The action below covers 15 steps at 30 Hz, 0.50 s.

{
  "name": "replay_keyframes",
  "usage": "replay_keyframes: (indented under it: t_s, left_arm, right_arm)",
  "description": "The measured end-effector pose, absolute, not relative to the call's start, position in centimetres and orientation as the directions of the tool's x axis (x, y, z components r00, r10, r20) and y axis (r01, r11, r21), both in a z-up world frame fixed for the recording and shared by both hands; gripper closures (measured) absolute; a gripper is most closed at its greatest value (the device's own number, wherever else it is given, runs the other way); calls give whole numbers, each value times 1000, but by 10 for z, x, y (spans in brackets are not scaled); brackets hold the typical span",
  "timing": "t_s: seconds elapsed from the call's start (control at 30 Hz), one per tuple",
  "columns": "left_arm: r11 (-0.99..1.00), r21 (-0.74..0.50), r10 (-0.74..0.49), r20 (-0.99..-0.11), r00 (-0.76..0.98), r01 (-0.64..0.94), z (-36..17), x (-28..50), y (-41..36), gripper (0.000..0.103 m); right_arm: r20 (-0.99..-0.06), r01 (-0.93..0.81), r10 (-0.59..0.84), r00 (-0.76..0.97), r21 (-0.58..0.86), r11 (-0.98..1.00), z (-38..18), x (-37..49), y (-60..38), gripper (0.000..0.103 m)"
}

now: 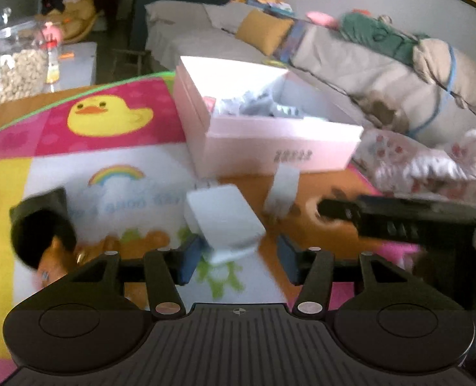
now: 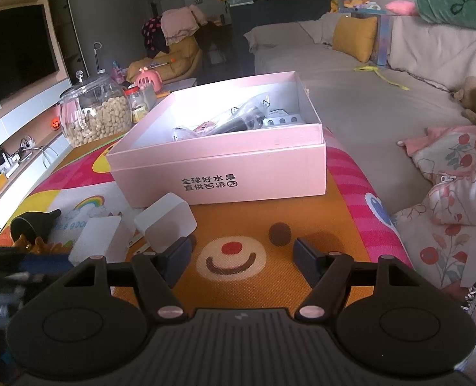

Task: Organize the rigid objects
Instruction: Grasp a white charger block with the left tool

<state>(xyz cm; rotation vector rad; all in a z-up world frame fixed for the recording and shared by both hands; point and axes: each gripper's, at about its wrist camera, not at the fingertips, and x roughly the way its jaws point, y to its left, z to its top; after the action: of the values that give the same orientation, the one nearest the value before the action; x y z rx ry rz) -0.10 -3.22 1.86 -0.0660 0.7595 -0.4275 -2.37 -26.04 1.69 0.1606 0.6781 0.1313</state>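
Living room, grey sofa (image 2: 350, 103) behind, bright play mat (image 2: 270, 289) in front as the work surface. On the mat: open pink box (image 2: 218, 173) already holding a few bagged items, white charger block (image 1: 221, 222) and smaller white block (image 2: 165, 222) just short of the box's near wall, black funnel (image 1: 41, 222) off to the left. Left tool (image 1: 239, 257): spread, straddling the near end of the white charger block, with the pads not pressing on it and the right one clearly apart from it, so nothing pinched yet. Right tool (image 2: 241, 257): spread wide over the printed bear face, empty, left pad just beside the smaller white block. Judged by looks: white charger block hard-shelled, stiff, light to middling, smooth and somewhat slippery on its glossy faces; not fragile, apart from what seem to be prongs at the far end, blurred in the left view. Best taken across the two long flat sides near the middle, pads square to the faces, away from the rounded corners and clear of the prong end. Risk of twisting or squirting out if pinched near an edge. Likely next: close on the block, lift clear of the box wall, set down inside among the bagged items.
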Motion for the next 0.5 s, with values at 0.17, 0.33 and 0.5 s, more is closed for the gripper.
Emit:
replay_keyframes:
  t_s: [0.17,0.33,0.5]
  left_arm:
    - [939,-167,-334,-645,687,300,10,17,-43,44]
    - [939,-143,-330,-629,704,313,9,17,-43,50]
    - [909,-192,-402,-631,663,369,11,-6,-25,52]
  right_arm:
    - [-610,-68,172,774,190,979,17,-25,-262,32]
    - [-609,-66,165,776,182,981,18,-26,-261,32]
    - [-612,-67,163,774,177,982,17,-25,-260,32]
